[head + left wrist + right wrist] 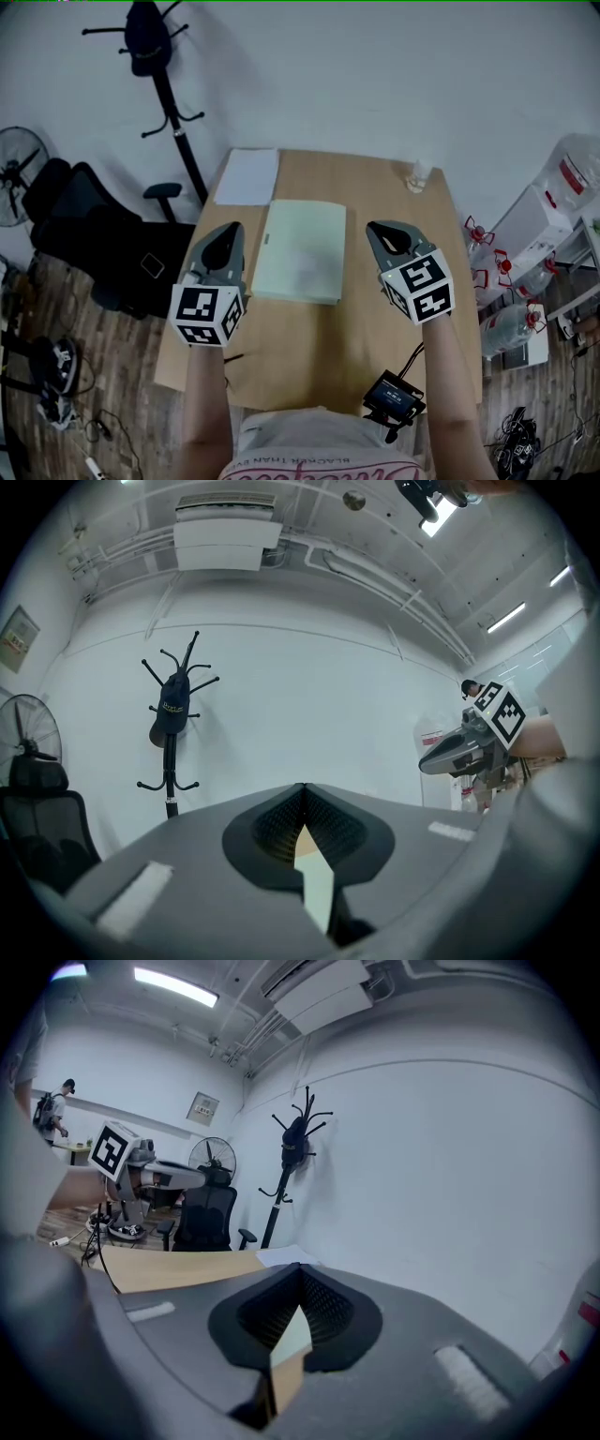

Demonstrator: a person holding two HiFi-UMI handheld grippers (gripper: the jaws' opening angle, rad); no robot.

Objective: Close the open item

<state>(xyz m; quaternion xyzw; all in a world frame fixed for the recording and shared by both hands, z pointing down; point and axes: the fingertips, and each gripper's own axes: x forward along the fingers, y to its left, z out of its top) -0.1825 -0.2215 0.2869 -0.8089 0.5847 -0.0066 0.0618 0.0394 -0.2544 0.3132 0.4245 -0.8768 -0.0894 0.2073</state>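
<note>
A pale green folder (302, 248) is seen lying flat near the middle of the wooden bench (319, 347). As far as the head view shows, its cover is down and no leaf is raised. A white sheet (247, 176) is laid just beyond its far left corner. A small bottle (418, 175) is stood near the far right corner of the bench, and a small black device (394, 397) with a cable is found at the near edge.

The left tongs (229, 231) are held just to the left of the folder and the right tongs (379, 230) just to the right of it, so the folder lies between the 2. Neither is seen to touch it. In each gripper view the 2 jaws are seen to meet at their tips, and nothing is gripped between them. Only a sliver of bench and pale green is glimpsed through the narrow gap behind the tips. Both gripper views are pointed out at the far wall, where a coat stand (172, 726) is seen.

The closing is judged to be done, since nothing open is to be found on the bench. Little is thought to be left, at most a press on the cover if it is found to spring up. That cannot be settled from this height, because the folder's edges are shown only faintly.
</note>
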